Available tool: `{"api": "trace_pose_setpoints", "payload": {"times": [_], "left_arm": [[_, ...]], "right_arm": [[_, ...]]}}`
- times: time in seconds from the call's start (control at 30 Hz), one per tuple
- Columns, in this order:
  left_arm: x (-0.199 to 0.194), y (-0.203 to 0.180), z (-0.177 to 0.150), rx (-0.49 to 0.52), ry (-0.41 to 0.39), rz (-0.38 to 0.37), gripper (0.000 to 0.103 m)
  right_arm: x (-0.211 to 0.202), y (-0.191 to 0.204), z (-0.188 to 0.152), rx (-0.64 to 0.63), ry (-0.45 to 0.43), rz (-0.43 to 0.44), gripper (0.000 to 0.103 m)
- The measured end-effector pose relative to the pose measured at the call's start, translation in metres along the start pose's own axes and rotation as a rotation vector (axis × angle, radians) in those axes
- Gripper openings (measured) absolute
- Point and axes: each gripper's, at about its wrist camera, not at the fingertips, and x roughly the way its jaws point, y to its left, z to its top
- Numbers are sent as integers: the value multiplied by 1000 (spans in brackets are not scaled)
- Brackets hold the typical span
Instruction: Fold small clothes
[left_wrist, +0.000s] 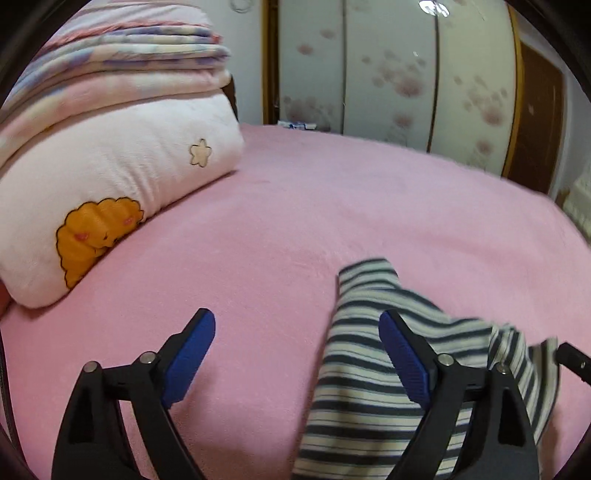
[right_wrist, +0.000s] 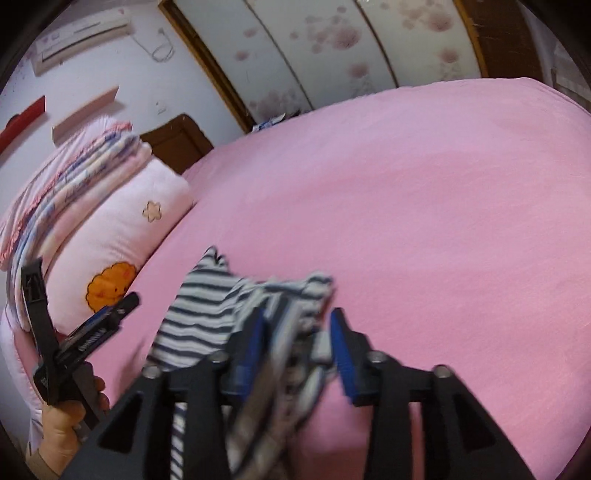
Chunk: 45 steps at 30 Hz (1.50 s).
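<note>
A small garment with dark and white stripes (left_wrist: 354, 354) lies on the pink bed (left_wrist: 295, 221). My left gripper (left_wrist: 297, 330) is open and empty, its right finger over the garment's left part. In the right wrist view the garment (right_wrist: 207, 314) is bunched and blurred. My right gripper (right_wrist: 297, 325) is open with part of the cloth lying between its fingers. The left gripper (right_wrist: 74, 339) also shows at the lower left of the right wrist view, held in a hand.
A stack of folded pink quilts and a pillow with an orange cartoon patch (left_wrist: 110, 177) stands at the left of the bed. A wardrobe with flowered doors (left_wrist: 406, 74) lies beyond the far edge. Bare pink sheet (right_wrist: 424, 221) spreads to the right.
</note>
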Motion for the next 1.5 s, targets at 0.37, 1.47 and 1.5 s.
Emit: {"api": "trace_pose_setpoints", "payload": {"times": [0.37, 1.47, 1.5], "left_arm": [[-63, -1, -37, 45, 80, -57, 92], [-533, -146, -159, 206, 10, -353, 102], [-539, -150, -165, 204, 13, -357, 102]], "right_arm": [[-60, -17, -21, -61, 53, -72, 40], [-493, 34, -165, -82, -58, -303, 58], [-500, 32, -172, -70, -65, -304, 58]]}}
